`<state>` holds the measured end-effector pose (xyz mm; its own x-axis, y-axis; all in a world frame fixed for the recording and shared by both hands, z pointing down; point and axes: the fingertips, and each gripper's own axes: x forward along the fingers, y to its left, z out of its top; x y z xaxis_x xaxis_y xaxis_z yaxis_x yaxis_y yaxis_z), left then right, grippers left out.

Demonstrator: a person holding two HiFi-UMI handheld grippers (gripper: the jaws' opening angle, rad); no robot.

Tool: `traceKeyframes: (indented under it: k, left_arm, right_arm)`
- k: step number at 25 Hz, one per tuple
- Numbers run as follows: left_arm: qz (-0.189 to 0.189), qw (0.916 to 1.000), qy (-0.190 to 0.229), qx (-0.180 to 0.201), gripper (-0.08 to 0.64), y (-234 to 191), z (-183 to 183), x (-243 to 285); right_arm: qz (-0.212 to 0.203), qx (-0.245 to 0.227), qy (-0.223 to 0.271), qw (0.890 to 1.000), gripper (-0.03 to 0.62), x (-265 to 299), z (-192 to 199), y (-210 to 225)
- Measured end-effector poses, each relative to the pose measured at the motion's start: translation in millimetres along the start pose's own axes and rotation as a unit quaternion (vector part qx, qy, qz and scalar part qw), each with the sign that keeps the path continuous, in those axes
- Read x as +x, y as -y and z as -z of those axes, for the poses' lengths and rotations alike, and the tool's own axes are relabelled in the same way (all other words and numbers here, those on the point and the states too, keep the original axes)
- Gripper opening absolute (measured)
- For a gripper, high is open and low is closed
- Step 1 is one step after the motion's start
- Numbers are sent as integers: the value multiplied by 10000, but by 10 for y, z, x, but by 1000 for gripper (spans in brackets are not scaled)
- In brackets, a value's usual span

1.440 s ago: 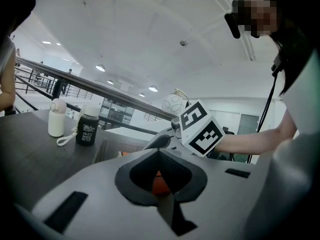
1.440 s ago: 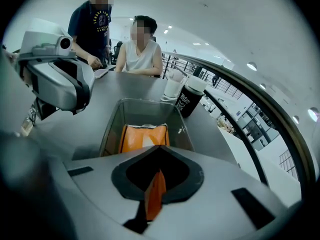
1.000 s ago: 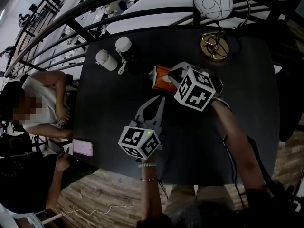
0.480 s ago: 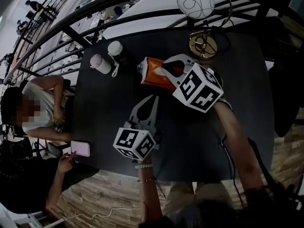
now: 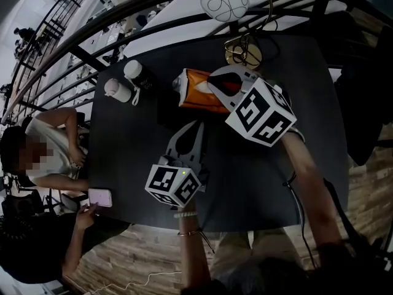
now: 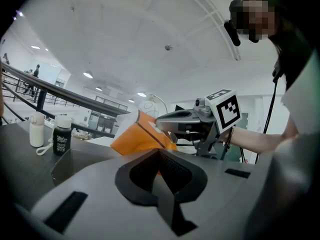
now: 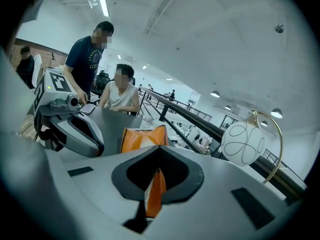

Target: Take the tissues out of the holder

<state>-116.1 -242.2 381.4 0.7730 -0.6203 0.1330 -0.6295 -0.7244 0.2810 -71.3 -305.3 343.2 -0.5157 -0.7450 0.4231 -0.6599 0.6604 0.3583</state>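
Observation:
The orange tissue holder (image 5: 198, 92) lies tilted on the dark table (image 5: 319, 128), at the far middle. My right gripper (image 5: 216, 82) is shut on an orange edge of the holder (image 7: 142, 138); an orange strip shows between its closed jaws in the right gripper view (image 7: 159, 166). No white tissue is clearly seen. My left gripper (image 5: 191, 137) hovers nearer to me, pointing at the holder (image 6: 140, 136), jaws shut with nothing in them (image 6: 159, 151). The right gripper (image 6: 185, 120) shows beyond the holder in the left gripper view.
A globe lamp (image 5: 224, 2) with a brass base (image 5: 244, 53) stands at the table's far edge. Two bottles (image 5: 118, 90) (image 5: 136, 74) sit at the far left. A pink phone (image 5: 99, 196) lies at the left edge beside seated people. A railing runs behind.
The head view has swung, so table and lamp sit further left. More of the orange holder shows beside the right gripper, which stays shut on it. The left gripper has barely moved.

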Motion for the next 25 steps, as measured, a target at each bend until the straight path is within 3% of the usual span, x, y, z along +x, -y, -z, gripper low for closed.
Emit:
traceKeyframes:
  k: [12, 25]
  left_arm:
    - [499, 9986, -163, 29, 8, 446, 160, 385]
    - [947, 9936, -609, -118, 8, 791, 584, 749]
  right_arm:
    - [358, 201, -252, 9988, 15, -479, 501, 260]
    - [327, 532, -958, 9934, 15, -659, 1361, 255]
